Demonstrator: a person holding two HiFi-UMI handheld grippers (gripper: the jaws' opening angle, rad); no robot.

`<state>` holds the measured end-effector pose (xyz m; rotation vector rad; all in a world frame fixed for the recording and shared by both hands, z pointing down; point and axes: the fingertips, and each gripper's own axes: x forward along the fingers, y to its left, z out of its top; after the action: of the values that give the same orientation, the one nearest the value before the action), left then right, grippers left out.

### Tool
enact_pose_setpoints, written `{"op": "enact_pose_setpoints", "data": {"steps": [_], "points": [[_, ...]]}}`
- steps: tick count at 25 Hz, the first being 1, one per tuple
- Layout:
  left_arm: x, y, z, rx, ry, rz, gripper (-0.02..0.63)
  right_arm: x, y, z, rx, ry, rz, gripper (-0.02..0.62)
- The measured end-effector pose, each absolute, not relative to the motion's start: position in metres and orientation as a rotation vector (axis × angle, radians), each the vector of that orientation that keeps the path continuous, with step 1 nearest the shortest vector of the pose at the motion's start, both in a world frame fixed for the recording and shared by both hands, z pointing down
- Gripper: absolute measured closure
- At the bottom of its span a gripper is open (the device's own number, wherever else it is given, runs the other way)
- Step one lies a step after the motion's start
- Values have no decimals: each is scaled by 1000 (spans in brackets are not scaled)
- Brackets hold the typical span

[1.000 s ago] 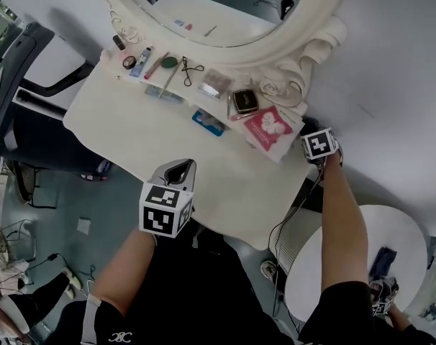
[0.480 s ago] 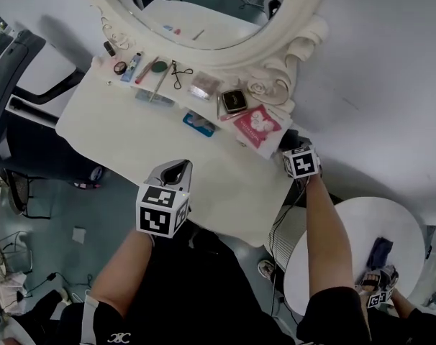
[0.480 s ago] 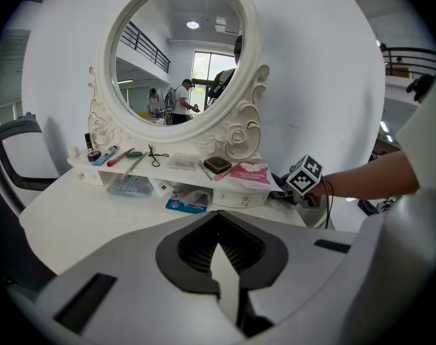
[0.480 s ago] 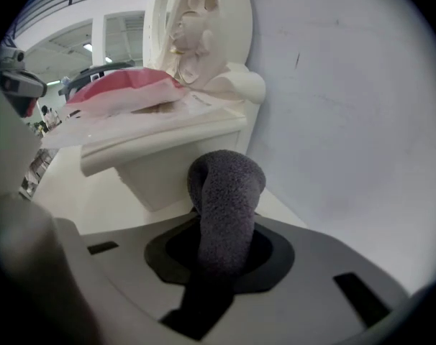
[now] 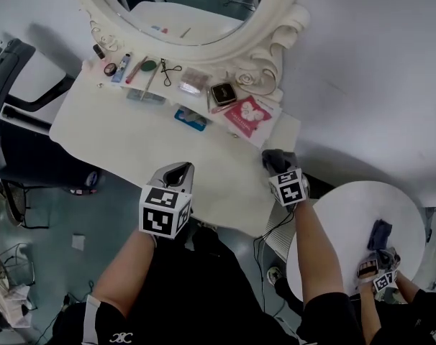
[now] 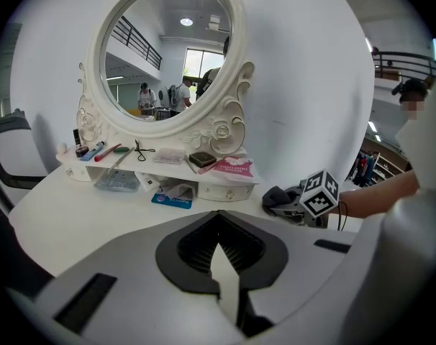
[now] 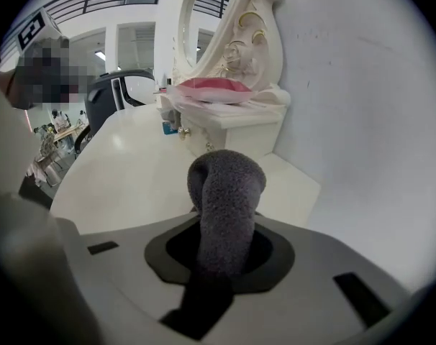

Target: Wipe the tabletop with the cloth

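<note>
Dark grey cloth (image 7: 225, 185), bunched and pinched between the jaws of the right gripper (image 5: 278, 167), right of centre in the head view, over the right end of the white bench (image 5: 132, 139) near the wall. Hard to tell whether touching the surface. Just above in frame, a pink packet (image 5: 248, 115) on the low shelf under the oval mirror (image 5: 185, 6). Left gripper (image 5: 176, 174) at lower centre over the bench's near edge, jaws pressed together, nothing between. Round white table (image 5: 340, 228) at lower right.

Mirror (image 5: 182, 6) at back of surface (image 5: 132, 135), shelf (image 5: 173, 83) of small items beneath. Cloth (image 5: 274, 159) near right edge; left gripper (image 5: 176, 171) at front edge.
</note>
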<state>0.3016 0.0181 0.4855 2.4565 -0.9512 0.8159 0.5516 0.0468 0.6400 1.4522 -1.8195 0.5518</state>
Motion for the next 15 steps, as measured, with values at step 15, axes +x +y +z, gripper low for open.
{"op": "enact_pose_setpoints", "data": {"steps": [15], "points": [[273,37,474,2540,-813,776,606,489,133,641,1645,-1737,722,508]]}}
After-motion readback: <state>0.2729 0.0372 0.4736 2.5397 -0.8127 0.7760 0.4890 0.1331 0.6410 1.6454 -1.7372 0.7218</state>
